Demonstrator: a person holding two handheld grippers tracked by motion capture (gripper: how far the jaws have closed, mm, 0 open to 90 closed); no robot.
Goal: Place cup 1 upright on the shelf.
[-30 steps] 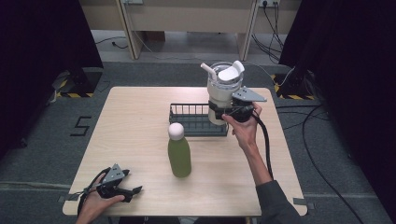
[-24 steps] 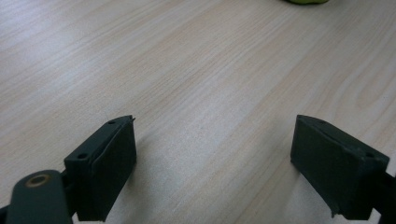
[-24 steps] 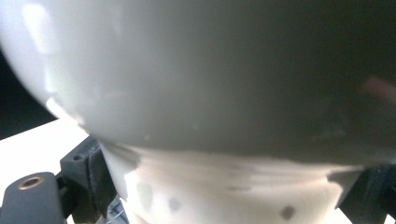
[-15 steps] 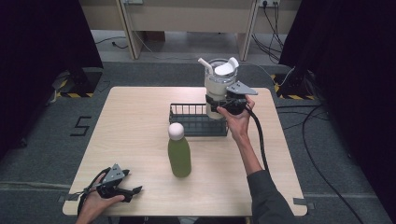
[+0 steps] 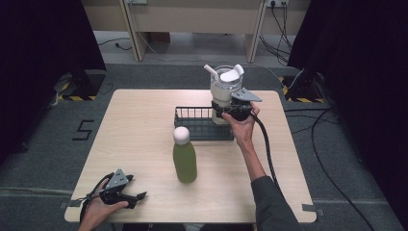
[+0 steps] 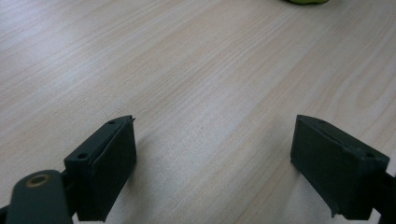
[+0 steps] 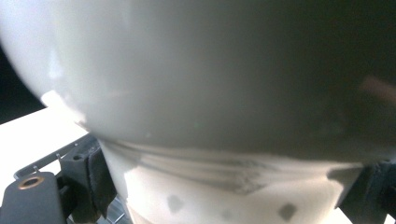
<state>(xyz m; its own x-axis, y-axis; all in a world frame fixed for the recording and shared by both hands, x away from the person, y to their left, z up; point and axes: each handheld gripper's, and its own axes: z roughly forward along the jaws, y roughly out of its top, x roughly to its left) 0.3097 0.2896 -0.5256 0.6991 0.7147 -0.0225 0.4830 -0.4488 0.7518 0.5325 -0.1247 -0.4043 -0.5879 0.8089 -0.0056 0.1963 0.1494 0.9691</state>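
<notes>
Jaws around smooth, rounded translucent jug (image 5: 225,91)

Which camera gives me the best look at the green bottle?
The high view: the green bottle stands whole and upright with its white cap, in front of the wire basket. The left gripper view catches a green sliver at its top edge.

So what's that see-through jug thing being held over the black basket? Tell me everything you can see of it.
The jug is a clear tumbler with a white lid, a stubby white spout sticking up at the left and a flip cap on top. Its lower part narrows to a whitish base. It stands upright at the right end of the wire basket, whether resting in it or just above I cannot tell. The right gripper clamps its narrow base from the side; up close the wall looks smooth, cloudy plastic.
</notes>
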